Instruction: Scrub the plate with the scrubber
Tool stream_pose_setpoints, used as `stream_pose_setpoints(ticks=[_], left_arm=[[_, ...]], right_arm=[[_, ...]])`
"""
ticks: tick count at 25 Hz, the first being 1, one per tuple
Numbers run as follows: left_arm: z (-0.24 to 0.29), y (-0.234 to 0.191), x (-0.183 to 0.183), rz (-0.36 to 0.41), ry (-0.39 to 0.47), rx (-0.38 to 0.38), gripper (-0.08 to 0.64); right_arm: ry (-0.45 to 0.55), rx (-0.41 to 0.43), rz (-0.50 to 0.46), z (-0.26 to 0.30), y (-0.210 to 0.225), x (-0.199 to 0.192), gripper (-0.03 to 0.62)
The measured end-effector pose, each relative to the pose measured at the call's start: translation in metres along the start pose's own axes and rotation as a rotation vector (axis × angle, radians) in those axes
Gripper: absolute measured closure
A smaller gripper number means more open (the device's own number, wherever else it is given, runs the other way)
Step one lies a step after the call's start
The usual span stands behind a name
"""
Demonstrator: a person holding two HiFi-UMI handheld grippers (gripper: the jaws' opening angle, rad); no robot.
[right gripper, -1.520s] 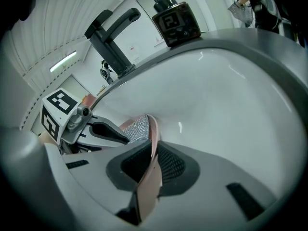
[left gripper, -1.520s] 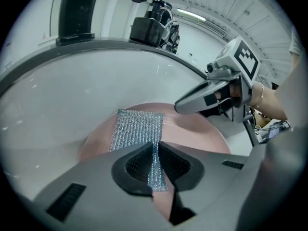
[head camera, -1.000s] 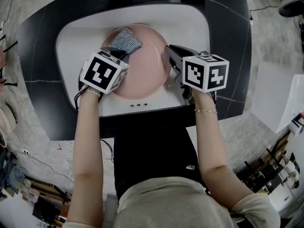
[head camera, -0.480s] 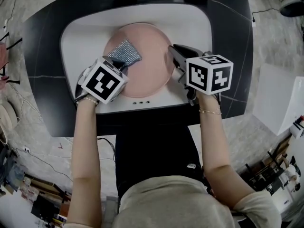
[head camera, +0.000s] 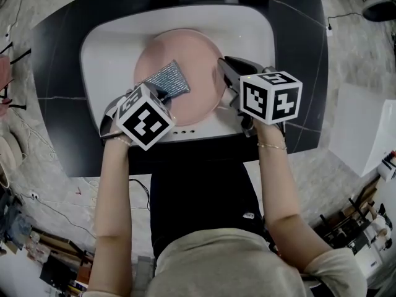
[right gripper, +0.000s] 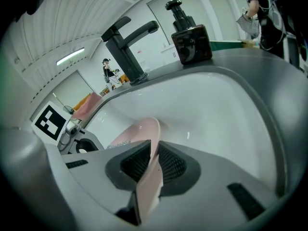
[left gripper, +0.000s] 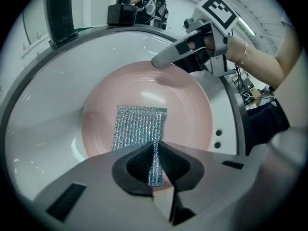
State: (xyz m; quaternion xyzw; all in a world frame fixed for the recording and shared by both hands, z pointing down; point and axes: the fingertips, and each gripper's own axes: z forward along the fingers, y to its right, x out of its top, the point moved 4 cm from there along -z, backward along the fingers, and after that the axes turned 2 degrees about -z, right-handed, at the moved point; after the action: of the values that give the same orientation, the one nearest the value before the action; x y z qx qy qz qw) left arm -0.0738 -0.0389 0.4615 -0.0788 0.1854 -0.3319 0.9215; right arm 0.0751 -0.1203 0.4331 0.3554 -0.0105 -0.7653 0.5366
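Note:
A pink plate (head camera: 185,57) lies in the white sink (head camera: 111,48). My right gripper (head camera: 221,73) is shut on the plate's right rim; in the right gripper view the rim (right gripper: 150,150) runs between its pads. My left gripper (head camera: 162,96) is shut on one end of a silver mesh scrubber (head camera: 169,78), which lies flat on the plate's lower left part. In the left gripper view the scrubber (left gripper: 139,129) spreads over the plate (left gripper: 187,114) ahead of the jaws, and the right gripper (left gripper: 166,59) grips the far rim.
A black faucet (right gripper: 126,42) and a dark soap dispenser (right gripper: 190,35) stand on the dark counter (head camera: 300,42) behind the basin. Overflow holes (head camera: 182,130) sit in the sink's near wall. Clutter lies on the floor at both sides.
My left gripper has dragged the scrubber down and to the right across the plate, toward its near edge, rolling as it went. The right gripper and plate have stayed in place.

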Motion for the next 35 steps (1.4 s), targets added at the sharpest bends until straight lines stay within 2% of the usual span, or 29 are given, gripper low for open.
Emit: stream_pose_setpoints(ticks=[8,16,29,35], left_arm=[[0.0,0.027,0.013,0.056,0.037,-0.082,0.509],[0.001,0.046,0.037,0.07,0.119,-0.163,0.509],[0.004,0.025,0.074,-0.04,0.282,-0.121,0.508],[0.005,0.0,0.084,-0.086,0.323,-0.037,0.509]], right_arm=[[0.017,0.002,0.019,-0.004,0.0,0.001,0.531],[0.034,0.005,0.016,-0.005,-0.002,0.004,0.531],[0.027,0.01,0.015,-0.006,-0.001,0.0,0.531],[0.025,0.023,0.022,-0.005,-0.003,0.0,0.529]])
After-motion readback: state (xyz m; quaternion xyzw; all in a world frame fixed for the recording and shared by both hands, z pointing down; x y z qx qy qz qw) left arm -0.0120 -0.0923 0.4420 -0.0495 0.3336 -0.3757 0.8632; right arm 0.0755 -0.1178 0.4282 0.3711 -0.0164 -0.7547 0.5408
